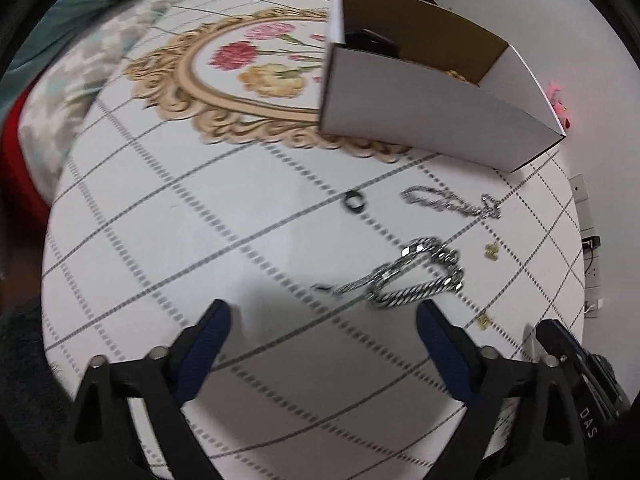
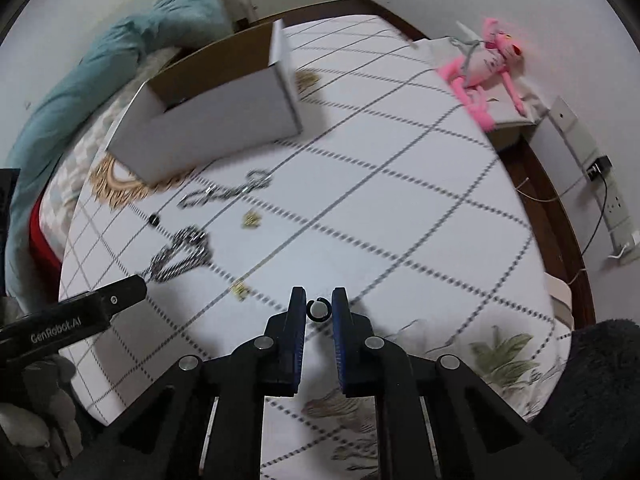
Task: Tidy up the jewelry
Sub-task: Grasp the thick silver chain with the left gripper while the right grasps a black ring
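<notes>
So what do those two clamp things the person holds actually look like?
Both are black plastic. The left gripper and right gripper each have two fingers lined with ribbed dark blue pads, hinged on triangular black arms with silver round pins. The left one's side carries white lettering, "GenRobot.AI".

We are in a bedroom at home. A bed fills most of both views, under a white sheet with a dashed grey grid and a printed flower medallion. At the upper left lie a long teal pillow and a patterned cushion. At the upper right a pink plush toy rests by the white wall, and a power strip with cables lies at the right edge.
</notes>
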Tool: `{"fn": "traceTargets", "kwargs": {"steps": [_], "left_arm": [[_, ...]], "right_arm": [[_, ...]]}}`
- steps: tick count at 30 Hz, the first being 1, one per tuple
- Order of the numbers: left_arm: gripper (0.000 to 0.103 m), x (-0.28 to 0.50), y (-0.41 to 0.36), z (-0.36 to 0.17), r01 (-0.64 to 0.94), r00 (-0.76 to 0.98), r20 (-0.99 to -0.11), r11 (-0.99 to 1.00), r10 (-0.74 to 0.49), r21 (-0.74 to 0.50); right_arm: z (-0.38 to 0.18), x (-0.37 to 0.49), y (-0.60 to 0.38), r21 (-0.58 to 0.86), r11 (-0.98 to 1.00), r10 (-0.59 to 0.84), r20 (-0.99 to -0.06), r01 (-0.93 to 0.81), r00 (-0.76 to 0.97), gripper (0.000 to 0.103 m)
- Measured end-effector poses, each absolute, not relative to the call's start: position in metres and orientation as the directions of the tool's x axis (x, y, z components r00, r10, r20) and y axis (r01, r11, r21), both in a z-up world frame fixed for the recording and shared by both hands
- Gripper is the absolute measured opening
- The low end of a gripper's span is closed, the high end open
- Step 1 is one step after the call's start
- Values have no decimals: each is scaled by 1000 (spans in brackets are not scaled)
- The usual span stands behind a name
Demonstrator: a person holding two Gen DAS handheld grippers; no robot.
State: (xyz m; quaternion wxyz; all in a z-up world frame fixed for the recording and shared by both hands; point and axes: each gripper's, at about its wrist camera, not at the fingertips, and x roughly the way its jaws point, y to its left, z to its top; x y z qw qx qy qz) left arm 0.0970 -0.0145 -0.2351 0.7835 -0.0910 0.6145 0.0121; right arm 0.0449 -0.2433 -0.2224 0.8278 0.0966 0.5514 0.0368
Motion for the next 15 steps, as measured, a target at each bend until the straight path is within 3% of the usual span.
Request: {"fn": "traceTargets", "kwargs": {"steps": [4, 6, 7, 8, 9, 15], "left_arm": [[75, 106, -36, -237, -54, 266, -963, 997, -35, -51], [42, 108, -46, -233, -11, 305, -951, 999, -38, -43], [33, 109, -52, -233, 13, 309, -951, 1000, -8, -4], [15, 111, -58, -232, 43, 316, -949, 999, -10, 4], [7, 111, -61, -231, 62, 314, -949, 998, -30, -11], [6, 105, -50, -224, 37, 310, -945, 995, -102, -95]], "right_arm": [[-225, 47, -252, 213, 975, 169, -904, 71, 393, 13], [-229, 48, -253, 216, 973, 171, -906, 76, 387, 13], [-230, 47, -252, 217, 973, 171, -907, 78, 384, 14], [-231, 48, -251, 216, 973, 171, -909, 78, 381, 14], [-232, 48, -251, 217, 973, 172, -909, 78, 381, 14], [-221, 48, -251, 241, 968, 194, -897, 70, 398, 14]]}}
